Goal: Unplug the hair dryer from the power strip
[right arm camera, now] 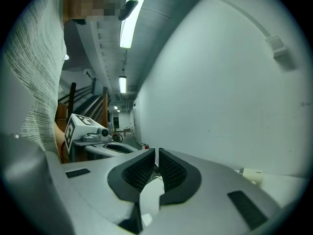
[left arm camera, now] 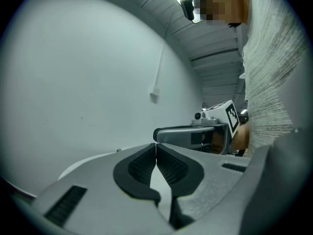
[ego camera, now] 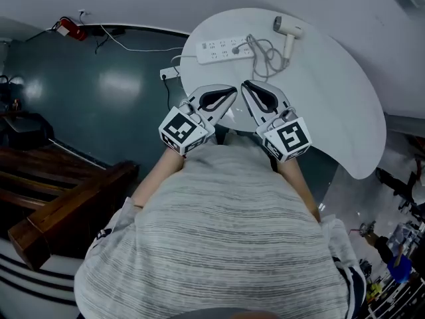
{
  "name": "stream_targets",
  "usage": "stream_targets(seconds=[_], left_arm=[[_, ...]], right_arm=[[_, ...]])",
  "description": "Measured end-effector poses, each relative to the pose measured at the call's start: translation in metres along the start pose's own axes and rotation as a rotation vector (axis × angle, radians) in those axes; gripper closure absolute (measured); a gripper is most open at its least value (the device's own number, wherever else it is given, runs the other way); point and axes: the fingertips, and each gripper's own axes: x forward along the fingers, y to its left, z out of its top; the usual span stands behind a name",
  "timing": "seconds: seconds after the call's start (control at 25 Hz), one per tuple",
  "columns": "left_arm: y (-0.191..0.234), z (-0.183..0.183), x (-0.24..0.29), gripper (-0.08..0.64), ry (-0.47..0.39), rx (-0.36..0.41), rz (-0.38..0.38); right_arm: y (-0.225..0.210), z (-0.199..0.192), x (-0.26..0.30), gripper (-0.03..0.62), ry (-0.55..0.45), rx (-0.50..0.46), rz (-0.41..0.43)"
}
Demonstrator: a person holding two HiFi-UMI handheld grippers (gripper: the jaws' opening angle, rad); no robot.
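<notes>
– where does the hair dryer (ego camera: 287, 32) lie?
– on the far side of the white table (ego camera: 345, 111), just beside the power strip (ego camera: 224, 50). its cord (ego camera: 265, 57) loops across to the strip.
– and the grippers?
– the left gripper (ego camera: 232, 90) and the right gripper (ego camera: 246, 85) hang side by side at the table's near edge, well apart from both. each one's fingers are pressed together, with nothing between them.

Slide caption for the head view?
Left gripper and right gripper, both shut, near the table; hair dryer plugged into power strip.
</notes>
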Motion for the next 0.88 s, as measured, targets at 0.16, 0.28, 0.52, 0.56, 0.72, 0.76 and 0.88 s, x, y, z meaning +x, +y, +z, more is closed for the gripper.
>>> stream_targets(seconds=[0.16, 0.28, 0.52, 0.56, 0.72, 0.76, 0.88], left_arm=[[0.023, 0.001, 0.006, 0.552, 0.010, 0.001, -0.013], [0.042, -0.001, 0.007, 0.552, 0.031, 0.009, -0.050], [0.084, -0.007, 0.019, 0.552, 0.099, 0.054, -0.173], [0.089, -0.008, 0.022, 0.552, 0.110, 0.062, -0.199], [0.112, -0.020, 0.029, 0.551, 0.177, 0.103, -0.270], [0.117, -0.024, 0.031, 0.551, 0.196, 0.111, -0.286], [0.131, -0.037, 0.035, 0.544, 0.254, 0.149, -0.333]], right_arm=[[-0.011, -0.007, 0.018, 0.565, 0.022, 0.018, -0.003], [-0.019, -0.010, 0.037, 0.565, 0.035, 0.045, -0.033], [-0.041, -0.019, 0.073, 0.565, 0.068, 0.098, -0.142], [-0.045, -0.023, 0.077, 0.565, 0.078, 0.108, -0.164], [-0.056, -0.034, 0.092, 0.565, 0.112, 0.136, -0.246], [-0.058, -0.037, 0.096, 0.565, 0.120, 0.142, -0.266], [-0.066, -0.045, 0.104, 0.565, 0.133, 0.169, -0.329]])
